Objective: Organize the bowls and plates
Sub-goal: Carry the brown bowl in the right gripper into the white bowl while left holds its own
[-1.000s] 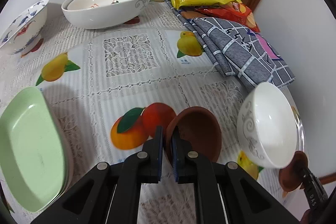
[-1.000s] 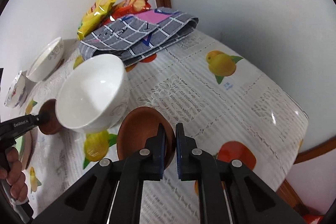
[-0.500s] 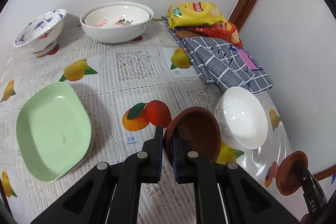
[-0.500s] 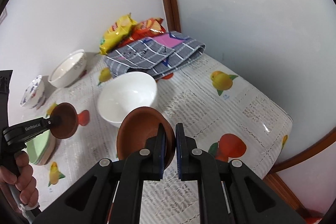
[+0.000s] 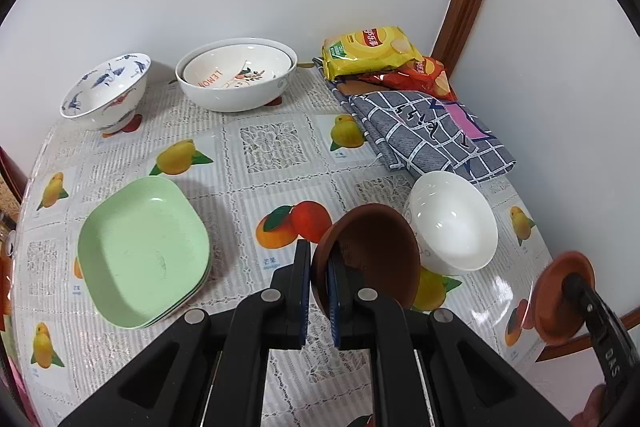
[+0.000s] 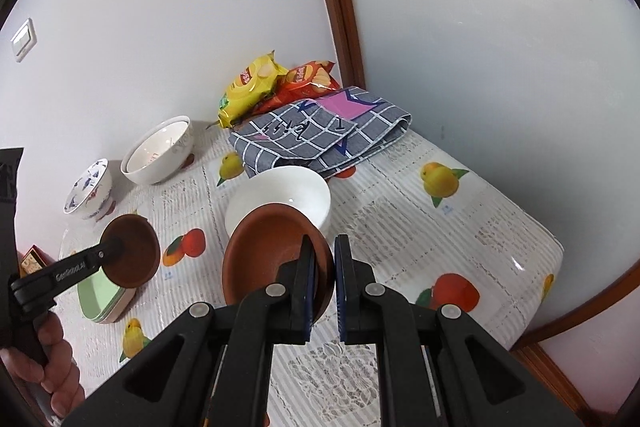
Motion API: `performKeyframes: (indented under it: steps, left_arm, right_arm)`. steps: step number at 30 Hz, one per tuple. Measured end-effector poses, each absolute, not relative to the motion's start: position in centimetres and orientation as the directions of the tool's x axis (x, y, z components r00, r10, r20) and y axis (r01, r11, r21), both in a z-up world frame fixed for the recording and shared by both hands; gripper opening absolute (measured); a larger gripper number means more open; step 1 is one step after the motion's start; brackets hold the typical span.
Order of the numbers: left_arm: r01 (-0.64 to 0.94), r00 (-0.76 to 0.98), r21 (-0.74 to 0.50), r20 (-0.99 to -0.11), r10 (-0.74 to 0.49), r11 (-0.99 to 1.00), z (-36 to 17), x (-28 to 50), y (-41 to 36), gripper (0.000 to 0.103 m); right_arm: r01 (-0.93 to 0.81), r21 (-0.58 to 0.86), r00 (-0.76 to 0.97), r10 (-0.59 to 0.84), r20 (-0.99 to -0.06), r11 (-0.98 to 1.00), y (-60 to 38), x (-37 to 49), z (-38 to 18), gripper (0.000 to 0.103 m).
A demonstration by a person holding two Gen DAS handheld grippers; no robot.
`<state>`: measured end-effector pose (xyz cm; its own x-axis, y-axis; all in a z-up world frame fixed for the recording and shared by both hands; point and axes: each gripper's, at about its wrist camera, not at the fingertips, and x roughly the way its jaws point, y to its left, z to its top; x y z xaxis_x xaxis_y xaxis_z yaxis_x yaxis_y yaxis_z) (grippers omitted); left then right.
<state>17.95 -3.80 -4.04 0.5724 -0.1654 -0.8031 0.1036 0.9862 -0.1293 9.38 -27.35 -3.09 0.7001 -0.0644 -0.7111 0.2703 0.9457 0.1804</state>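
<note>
My left gripper [image 5: 319, 277] is clenched on the rim of a round, matte terracotta-brown bowl [image 5: 372, 259], one blue-padded finger inside it and one outside, and the bowl hangs tilted in the air above the table with its hollow turned toward the white bowl. My right gripper [image 6: 323, 281] pinches a second brown clay-coloured bowl [image 6: 268, 251] the same way, by its near rim, lifted off the table near the right edge. Under both is the table's glossy plastic cloth [image 5: 276, 147], striped and lace-patterned with printed lemons and oranges. A smooth, glazed white porcelain bowl [image 5: 450, 223] with a faint grey scroll on its outside stands upright near the right edge, just in front of a folded grey checked fabric cloth [image 5: 424, 135] with a pink patch. Toward the left edge lies a short stack of pale green, rounded-square plates [image 5: 140, 255], shallow and matte. At the far edge, against the wall, a wide white bowl with another bowl nested inside it [image 5: 238, 75] sits beside a footed white bowl painted with blue and red figures [image 5: 106, 93]. In the far right corner a crinkled yellow crisp bag [image 5: 370, 53] lies on top of a red one [image 5: 428, 77].
</note>
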Motion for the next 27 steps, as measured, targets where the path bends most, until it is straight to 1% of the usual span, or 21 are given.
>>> performKeyframes:
  steps: [11,27]
  left_arm:
    - [0.1,0.597,-0.079,-0.793,-0.123,0.992,-3.2,16.9,-4.0,0.008]
    - [0.096,0.585,-0.073,-0.802,-0.116,0.993,-4.1,18.8,-4.1,0.008]
  right_arm:
    - [0.206,0.214,0.698,0.009,-0.716,0.955,-27.0,12.2,-4.0,0.009]
    - [0.178,0.187,0.666,0.021,-0.745,0.966,-27.5,16.7,-5.9,0.009]
